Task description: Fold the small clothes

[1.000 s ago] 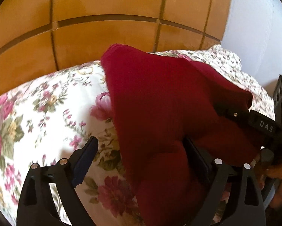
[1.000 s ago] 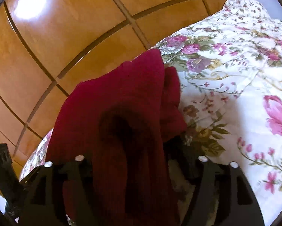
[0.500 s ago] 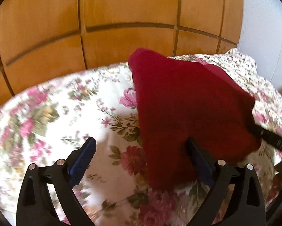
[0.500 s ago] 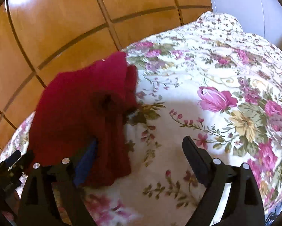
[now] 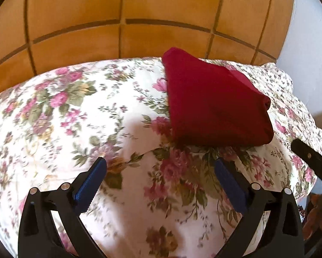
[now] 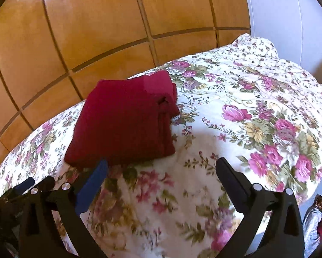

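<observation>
A dark red garment [image 5: 212, 107] [image 6: 124, 124] lies folded into a compact stack on the flowery bedspread [image 5: 75, 118] [image 6: 247, 129], near its far edge. My left gripper [image 5: 160, 163] hovers just short of the stack's near edge, jaws opening, with only bedspread between them. My right gripper [image 6: 161, 162] hangs to the right of the stack, its left blue pad [image 6: 92, 187] close to the stack's near corner, jaws opening and nothing held. A part of the right gripper [image 5: 311, 161] shows at the right edge of the left wrist view.
A wall of wooden panels [image 5: 139, 4] [image 6: 96, 21] rises right behind the bed. A pale wall [image 5: 307, 43] stands at the right. Past the bed's right edge lie some shiny and red fabrics [image 6: 315, 215].
Both grippers let go of the red garment and pulled back and up from it. The garment now rests flat as a folded stack, and both jaws stand wider.
</observation>
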Motion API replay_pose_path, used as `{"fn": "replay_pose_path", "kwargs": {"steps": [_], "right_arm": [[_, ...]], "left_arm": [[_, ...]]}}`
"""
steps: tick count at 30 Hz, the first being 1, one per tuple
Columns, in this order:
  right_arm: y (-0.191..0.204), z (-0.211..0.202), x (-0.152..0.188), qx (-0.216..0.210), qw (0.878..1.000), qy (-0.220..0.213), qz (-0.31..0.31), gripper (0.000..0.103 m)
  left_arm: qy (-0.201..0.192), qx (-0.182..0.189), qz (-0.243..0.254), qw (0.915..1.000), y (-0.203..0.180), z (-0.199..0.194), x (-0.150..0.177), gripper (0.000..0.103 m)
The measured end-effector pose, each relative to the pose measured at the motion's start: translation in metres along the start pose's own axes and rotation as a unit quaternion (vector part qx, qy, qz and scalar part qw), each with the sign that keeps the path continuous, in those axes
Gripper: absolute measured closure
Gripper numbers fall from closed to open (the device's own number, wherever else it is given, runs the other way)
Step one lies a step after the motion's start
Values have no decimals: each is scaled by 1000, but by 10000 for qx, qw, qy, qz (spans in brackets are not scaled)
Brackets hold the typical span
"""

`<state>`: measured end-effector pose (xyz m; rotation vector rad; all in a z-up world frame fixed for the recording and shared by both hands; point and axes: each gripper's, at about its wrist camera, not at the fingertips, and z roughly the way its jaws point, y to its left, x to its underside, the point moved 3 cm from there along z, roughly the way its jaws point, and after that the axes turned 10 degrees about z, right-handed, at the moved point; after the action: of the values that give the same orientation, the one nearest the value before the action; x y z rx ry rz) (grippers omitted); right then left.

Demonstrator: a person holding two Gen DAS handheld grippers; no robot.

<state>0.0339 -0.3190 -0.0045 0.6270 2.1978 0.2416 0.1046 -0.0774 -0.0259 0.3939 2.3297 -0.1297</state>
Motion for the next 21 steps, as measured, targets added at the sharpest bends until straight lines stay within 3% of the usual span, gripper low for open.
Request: {"fn": "replay_pose_path", "kwargs": {"steps": [5,21], "right_arm": [[5,-18,13,26,9999,-26,-123,2],[3,-42,44,224,9991,-65,-352,2]], "left_arm": [[-203,-831,190,9962,-2,-26,7,4],[-307,-826,55,9961,-3,-55,21,4]]}}
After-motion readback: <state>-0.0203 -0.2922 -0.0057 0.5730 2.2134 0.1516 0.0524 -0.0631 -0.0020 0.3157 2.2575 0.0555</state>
